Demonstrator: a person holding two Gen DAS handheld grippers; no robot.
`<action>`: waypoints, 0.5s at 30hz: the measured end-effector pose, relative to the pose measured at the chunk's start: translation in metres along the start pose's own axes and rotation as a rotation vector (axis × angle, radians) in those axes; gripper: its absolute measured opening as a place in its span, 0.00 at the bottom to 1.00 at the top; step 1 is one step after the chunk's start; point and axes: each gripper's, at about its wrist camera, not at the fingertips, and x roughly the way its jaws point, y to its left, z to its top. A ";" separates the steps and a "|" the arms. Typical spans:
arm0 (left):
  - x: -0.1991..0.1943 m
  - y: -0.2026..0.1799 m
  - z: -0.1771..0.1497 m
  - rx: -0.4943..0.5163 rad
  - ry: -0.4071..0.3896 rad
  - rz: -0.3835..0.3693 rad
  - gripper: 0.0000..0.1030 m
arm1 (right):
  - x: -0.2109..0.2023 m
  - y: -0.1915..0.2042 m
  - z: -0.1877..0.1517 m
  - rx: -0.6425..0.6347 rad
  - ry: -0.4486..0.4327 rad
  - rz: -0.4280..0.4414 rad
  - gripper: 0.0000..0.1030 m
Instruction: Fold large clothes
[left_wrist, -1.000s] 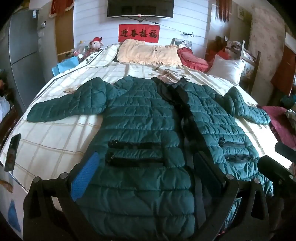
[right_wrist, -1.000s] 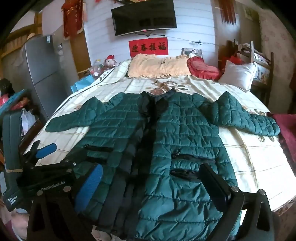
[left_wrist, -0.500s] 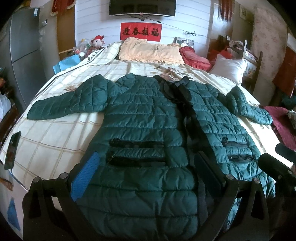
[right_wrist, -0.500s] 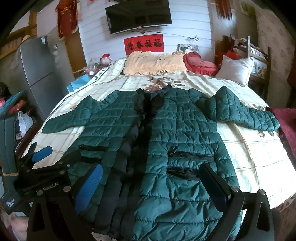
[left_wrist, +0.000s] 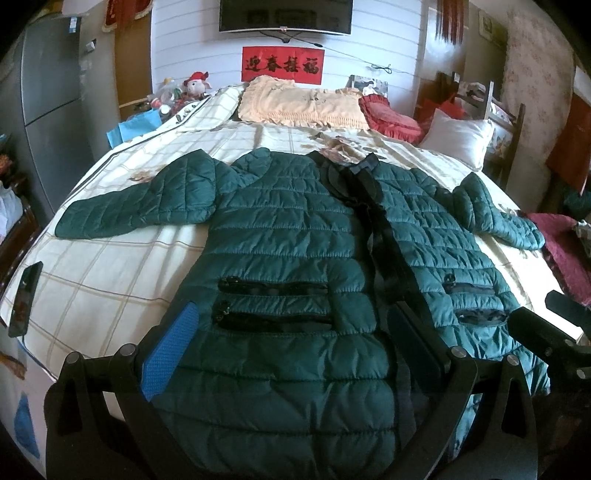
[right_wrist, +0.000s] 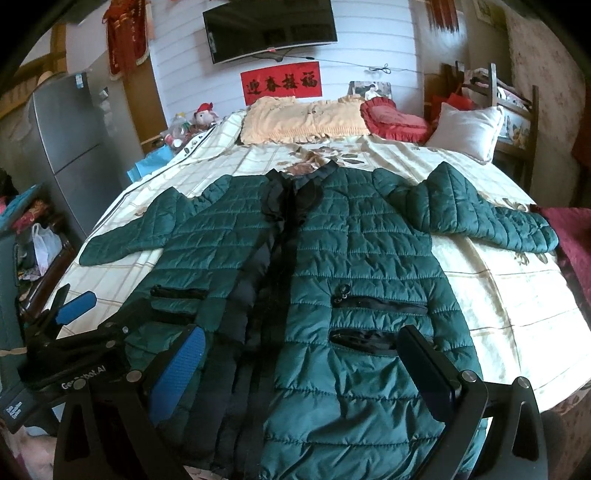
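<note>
A dark green quilted jacket (left_wrist: 288, 236) (right_wrist: 369, 258) lies front up and spread flat on the bed, collar toward the far wall, both sleeves stretched outward. Its black front placket runs down the middle. My left gripper (left_wrist: 291, 332) hangs open above the hem of the jacket's left half, near the two black pocket zips. My right gripper (right_wrist: 299, 354) is open over the right half of the hem. Nothing sits between either pair of fingers. The left gripper's blue pad (right_wrist: 75, 312) shows at the left edge of the right wrist view.
The bed (left_wrist: 110, 273) has a cream checked sheet. A black phone (left_wrist: 24, 299) lies near its left edge. Peach and red cushions (left_wrist: 306, 107) and a white pillow (left_wrist: 458, 136) sit at the head. A grey fridge (right_wrist: 66, 147) stands left, a wooden chair (right_wrist: 517, 99) right.
Both grippers have lifted and tilted slightly, so the jacket sits lower in both views. The jacket has not moved and both grippers stay open.
</note>
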 end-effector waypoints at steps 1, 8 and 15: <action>-0.001 0.000 0.000 0.002 0.002 0.001 1.00 | 0.000 0.000 -0.001 -0.009 -0.001 -0.008 1.00; 0.000 -0.001 -0.001 0.001 0.002 0.002 1.00 | 0.001 0.000 -0.002 -0.010 -0.009 -0.012 1.00; 0.001 0.000 -0.002 0.003 0.004 0.003 1.00 | 0.005 -0.004 -0.002 -0.009 -0.017 -0.015 1.00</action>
